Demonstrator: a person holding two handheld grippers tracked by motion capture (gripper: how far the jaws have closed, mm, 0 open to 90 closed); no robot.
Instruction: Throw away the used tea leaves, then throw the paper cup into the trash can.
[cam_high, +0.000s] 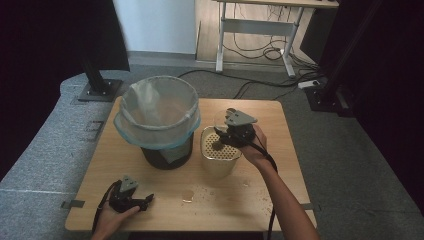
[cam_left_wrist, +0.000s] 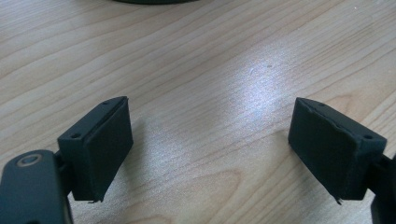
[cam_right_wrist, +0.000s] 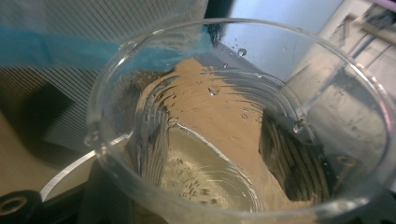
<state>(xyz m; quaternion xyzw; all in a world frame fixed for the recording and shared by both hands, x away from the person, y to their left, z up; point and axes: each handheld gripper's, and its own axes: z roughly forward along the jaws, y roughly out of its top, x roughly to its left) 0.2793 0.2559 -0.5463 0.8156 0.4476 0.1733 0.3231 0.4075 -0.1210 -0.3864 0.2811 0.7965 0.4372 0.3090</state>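
Clear plastic, ribbed and beaded with droplets: a cup (cam_right_wrist: 243, 126) is sitting right at the right gripper's (cam_high: 235, 131) camera, tipped on its side with a little pale liquid and dark specks pooling along its lower wall. From above, that gripper is hovering over a cream canister with a perforated insert (cam_high: 220, 150), where a dark clump is lying on the holes. The cup appears to be gripped, though its fingers are hidden, so I cannot tell how they are set. The pouring seems mostly done, with dregs left to drain. Beside the canister, a bin lined with a pale bag (cam_high: 157, 117) is standing, likely the next stop. Specks and a small wet patch (cam_high: 188, 195) are marking the wooden counter (cam_high: 280, 195). The left gripper (cam_high: 131, 199) is resting low near the front edge, its fingers (cam_left_wrist: 100, 149) spread wide on nothing.
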